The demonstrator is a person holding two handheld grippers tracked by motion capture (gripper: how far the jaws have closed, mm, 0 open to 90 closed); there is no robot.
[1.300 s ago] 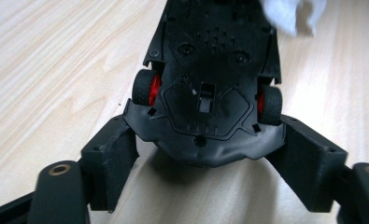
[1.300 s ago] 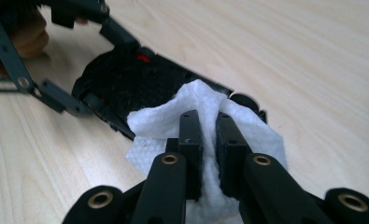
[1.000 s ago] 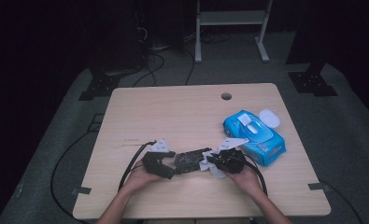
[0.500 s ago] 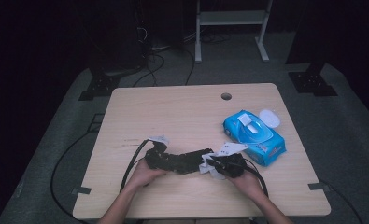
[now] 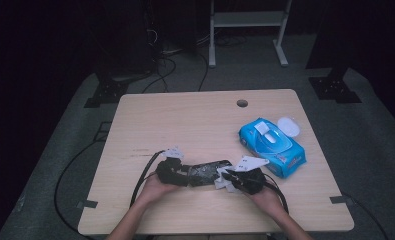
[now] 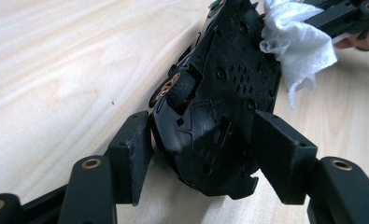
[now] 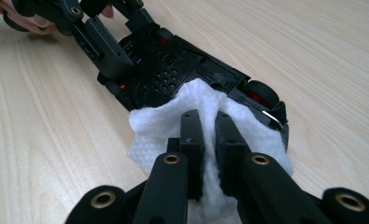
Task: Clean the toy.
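Left gripper view: left claw (image 6: 198, 154) clamps the upturned black toy car (image 6: 219, 93); right claw (image 7: 209, 123) pinches a white wipe (image 7: 196, 100).

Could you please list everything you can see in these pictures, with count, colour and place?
toy car: one, black, underside up, near the table's front edge, between the two claws
wipe: one, white, pinched in the right claw, against the car's underside
wipes pack: one, blue, flap lid open, right side of table
table: one, light wood, small round hole near far edge
shelf frame: one, white, on floor beyond table
stand bases: two, black, on floor at the far corners
left claw: one, black, jaws have just been closing, either side of the car's end
right claw: one, black, shut on wipe
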